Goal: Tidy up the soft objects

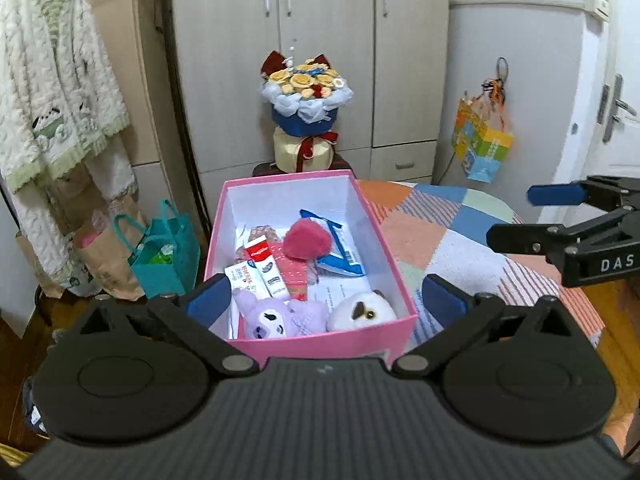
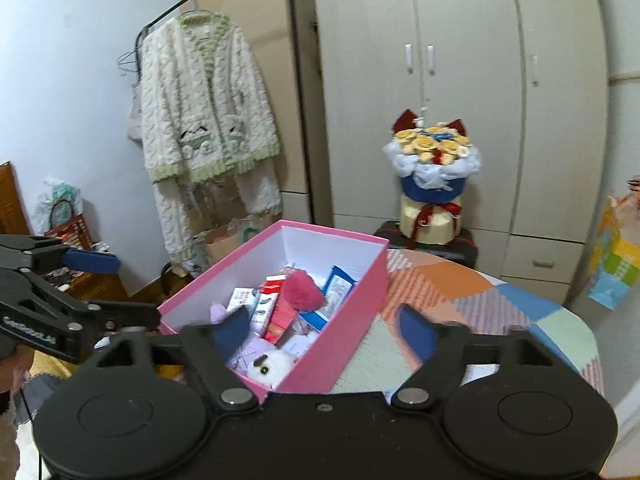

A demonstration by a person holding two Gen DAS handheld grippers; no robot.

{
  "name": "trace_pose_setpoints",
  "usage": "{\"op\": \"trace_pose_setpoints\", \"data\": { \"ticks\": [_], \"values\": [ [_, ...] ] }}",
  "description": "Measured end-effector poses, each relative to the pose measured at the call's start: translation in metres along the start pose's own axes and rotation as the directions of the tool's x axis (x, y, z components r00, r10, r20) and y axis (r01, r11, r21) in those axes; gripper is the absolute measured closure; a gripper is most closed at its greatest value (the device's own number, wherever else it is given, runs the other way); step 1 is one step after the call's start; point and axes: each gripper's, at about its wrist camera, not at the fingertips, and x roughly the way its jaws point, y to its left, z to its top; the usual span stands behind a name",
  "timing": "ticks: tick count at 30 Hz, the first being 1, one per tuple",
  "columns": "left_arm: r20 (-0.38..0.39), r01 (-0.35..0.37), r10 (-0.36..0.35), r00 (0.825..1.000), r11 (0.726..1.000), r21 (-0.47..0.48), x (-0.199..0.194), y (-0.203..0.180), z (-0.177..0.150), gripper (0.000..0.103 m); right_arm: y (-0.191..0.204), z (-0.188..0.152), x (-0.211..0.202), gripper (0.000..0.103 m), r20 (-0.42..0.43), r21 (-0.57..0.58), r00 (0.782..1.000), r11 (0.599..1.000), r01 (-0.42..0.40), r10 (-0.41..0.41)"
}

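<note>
An open pink box stands on a patchwork-covered table. Inside lie a purple plush, a white owl plush, a pink pom-pom, toothpaste boxes and a blue-white packet. My left gripper is open and empty, hovering over the box's near end; it also shows at the left of the right wrist view. My right gripper is open and empty at the box's right side, and shows in the left wrist view.
The patchwork table cover extends right of the box. A flower bouquet stands behind, before a wardrobe. A white cardigan hangs at left. Bags sit on the floor. A colourful bag hangs right.
</note>
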Motion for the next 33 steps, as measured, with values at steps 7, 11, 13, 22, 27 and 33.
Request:
{"op": "trace_pose_setpoints", "data": {
  "ticks": [7, 11, 13, 22, 27, 33],
  "values": [
    [0.001, -0.022, 0.022, 1.0, 1.0, -0.018, -0.019, -0.02, -0.007, 0.0, 0.004, -0.009, -0.026, 0.0, -0.083, -0.006, 0.98, 0.984, 0.179, -0.178],
    [0.028, -0.062, 0.064, 0.998, 0.997, -0.038, -0.023, -0.03, -0.014, 0.0, 0.005, -0.021, -0.047, 0.0, -0.037, 0.002, 0.969, 0.969, 0.246, -0.246],
    [0.041, -0.078, 0.079, 0.996, 0.996, -0.04, -0.024, -0.036, -0.018, 0.0, 0.001, -0.028, -0.056, 0.0, -0.021, 0.039, 0.968, 0.968, 0.25, -0.249],
    [0.093, -0.131, 0.134, 0.987, 0.991, -0.037, -0.009, -0.055, -0.04, 0.0, 0.002, -0.061, -0.083, 0.0, 0.027, 0.05, 0.94, 0.94, 0.337, -0.339],
    [0.114, -0.109, 0.115, 0.987, 0.993, -0.053, 0.0, -0.059, -0.046, 0.0, 0.008, -0.073, -0.087, 0.0, 0.051, 0.057, 0.922, 0.923, 0.38, -0.383],
    [0.148, -0.095, 0.099, 0.984, 0.995, -0.033, 0.001, -0.068, -0.051, 0.0, 0.002, -0.081, -0.087, 0.0, 0.055, 0.088, 0.906, 0.905, 0.415, -0.421]
  ]
}}
